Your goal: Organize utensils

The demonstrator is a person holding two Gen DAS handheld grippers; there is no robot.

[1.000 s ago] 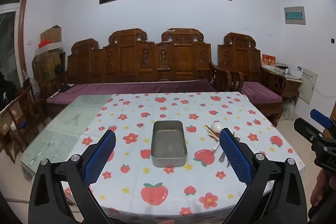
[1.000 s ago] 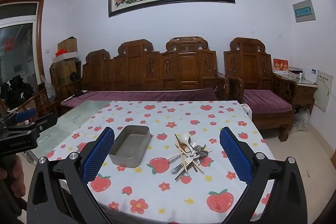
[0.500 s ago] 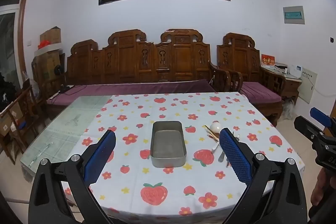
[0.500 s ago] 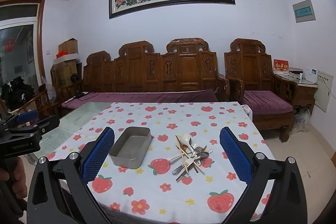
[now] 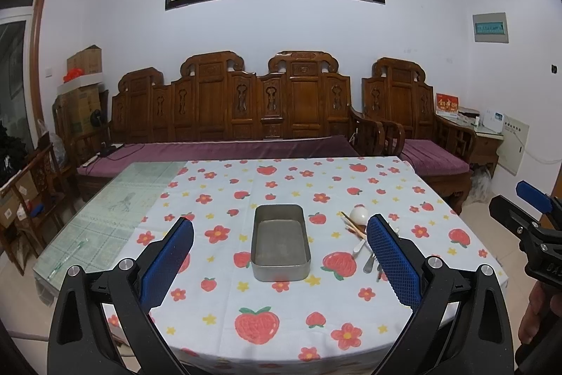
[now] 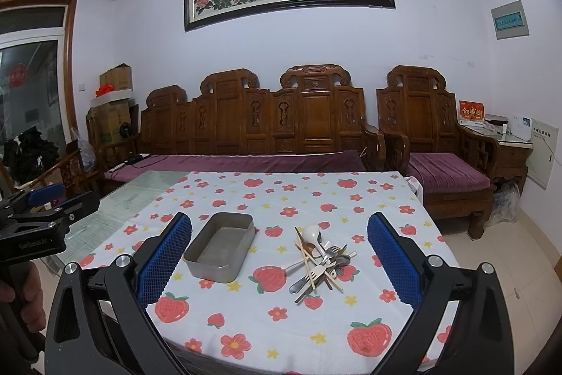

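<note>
An empty grey metal tray (image 5: 280, 240) (image 6: 222, 245) sits mid-table on a strawberry-print cloth (image 5: 281, 315). To its right lies a heap of utensils (image 6: 321, 260) (image 5: 361, 239): wooden chopsticks, metal forks and spoons, and a white ceramic spoon (image 6: 312, 233). My left gripper (image 5: 281, 262) hovers open above the near table edge, facing the tray. My right gripper (image 6: 279, 264) is open too, above the near edge, with the tray and heap between its blue pads (image 6: 393, 264). Neither holds anything. In the left wrist view the right pad hides part of the heap.
The cloth leaves a glass-topped strip of table (image 5: 105, 213) bare on the left. A carved wooden sofa (image 5: 242, 115) with purple cushions stands behind the table, an armchair (image 6: 439, 143) at the right. Cardboard boxes (image 6: 112, 108) are stacked back left. A hand (image 6: 21, 301) grips the other handle.
Both views have shifted only slightly; the scene sits a little lower in the right wrist view. Both grippers remain open and nothing on the table has moved.
</note>
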